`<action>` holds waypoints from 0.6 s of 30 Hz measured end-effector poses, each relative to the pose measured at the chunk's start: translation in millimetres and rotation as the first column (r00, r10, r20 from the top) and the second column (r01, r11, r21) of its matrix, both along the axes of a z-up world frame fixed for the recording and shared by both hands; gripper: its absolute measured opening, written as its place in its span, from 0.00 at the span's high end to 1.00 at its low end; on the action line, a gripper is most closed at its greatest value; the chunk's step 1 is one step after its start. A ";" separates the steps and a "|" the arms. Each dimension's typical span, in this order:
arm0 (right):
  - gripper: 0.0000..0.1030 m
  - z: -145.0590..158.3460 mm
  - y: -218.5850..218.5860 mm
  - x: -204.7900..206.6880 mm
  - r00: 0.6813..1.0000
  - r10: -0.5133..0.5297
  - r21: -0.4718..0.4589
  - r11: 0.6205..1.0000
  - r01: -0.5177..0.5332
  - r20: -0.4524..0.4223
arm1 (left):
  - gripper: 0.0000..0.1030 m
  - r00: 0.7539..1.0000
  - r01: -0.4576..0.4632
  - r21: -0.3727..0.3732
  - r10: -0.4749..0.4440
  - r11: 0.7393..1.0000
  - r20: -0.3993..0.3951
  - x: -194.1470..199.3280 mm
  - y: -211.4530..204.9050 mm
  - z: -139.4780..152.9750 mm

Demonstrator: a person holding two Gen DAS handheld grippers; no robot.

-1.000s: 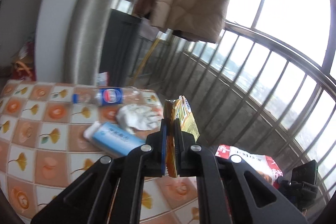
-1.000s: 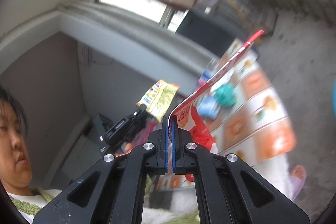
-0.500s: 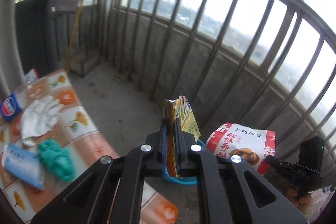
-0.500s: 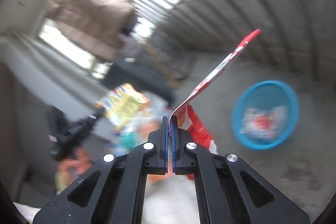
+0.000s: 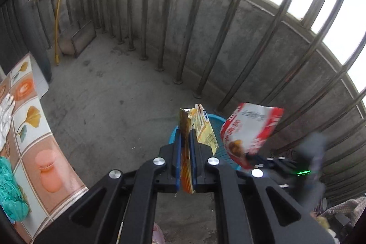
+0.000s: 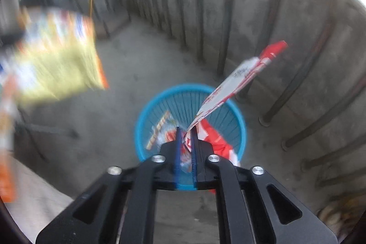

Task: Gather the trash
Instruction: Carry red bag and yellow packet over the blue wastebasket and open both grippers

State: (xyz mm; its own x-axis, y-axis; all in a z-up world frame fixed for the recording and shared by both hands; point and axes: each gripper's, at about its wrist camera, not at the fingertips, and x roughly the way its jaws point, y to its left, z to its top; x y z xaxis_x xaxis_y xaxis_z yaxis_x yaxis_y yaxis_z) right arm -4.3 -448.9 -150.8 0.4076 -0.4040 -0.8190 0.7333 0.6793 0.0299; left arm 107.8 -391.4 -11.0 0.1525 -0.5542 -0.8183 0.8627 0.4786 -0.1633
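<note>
Hanging over a blue basket [image 6: 141, 127] on a concrete balcony floor [image 5: 109, 93], two handheld grippers are each carrying a piece of snack trash. The right gripper [image 6: 185, 148] is pointing steeply down at the basket, and its jaws are opening, with a gap showing beside the red-and-white snack bag [image 6: 231, 86] that is lying between them. That bag is seen edge-on, its long axis running from the jaws up and to the right, red top seam farthest from the gripper, lower end trailing over the basket's mouth. The left gripper [image 5: 185, 148] is closed on a yellow wrapper [image 5: 201, 127], which is standing upright between the pads, long axis in line with the fingers and torn top pointing away from the camera, in front of the basket's near rim. Wrappers are already lying inside the basket. At the left edge, a patterned tabletop [image 5: 29, 120] is holding a white glove [image 5: 5, 116] and a green crumpled item [image 5: 10, 191]. Metal railing bars [image 5: 192, 22] are fencing the balcony behind.
</note>
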 end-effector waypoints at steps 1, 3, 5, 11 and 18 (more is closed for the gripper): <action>0.65 -18.1 3.9 14.6 0.999 0.029 0.020 0.999 -0.029 -0.041 | 0.94 1.000 -0.011 0.011 0.012 1.000 -0.002 3.6 0.3 -3.7; 0.58 -32.9 12.0 24.9 0.996 0.050 0.035 0.998 -0.048 -0.079 | 0.94 1.000 -0.021 0.022 0.021 1.000 -0.005 8.3 0.2 -6.3; 0.53 -35.7 22.6 19.6 0.997 0.066 0.074 0.995 -0.062 -0.047 | 0.94 1.000 -0.020 0.029 0.020 0.999 -0.007 12.5 1.5 -7.1; 0.45 -28.9 28.4 -30.0 0.995 -0.013 0.217 0.976 -0.010 0.102 | 0.94 0.999 0.015 0.036 -0.013 0.999 -0.049 8.4 -16.2 -16.0; 0.45 -33.5 29.4 -77.3 0.983 -0.148 0.304 0.946 0.110 0.105 | 0.88 0.987 0.113 0.112 -0.099 0.987 -0.123 -23.6 -73.4 -53.4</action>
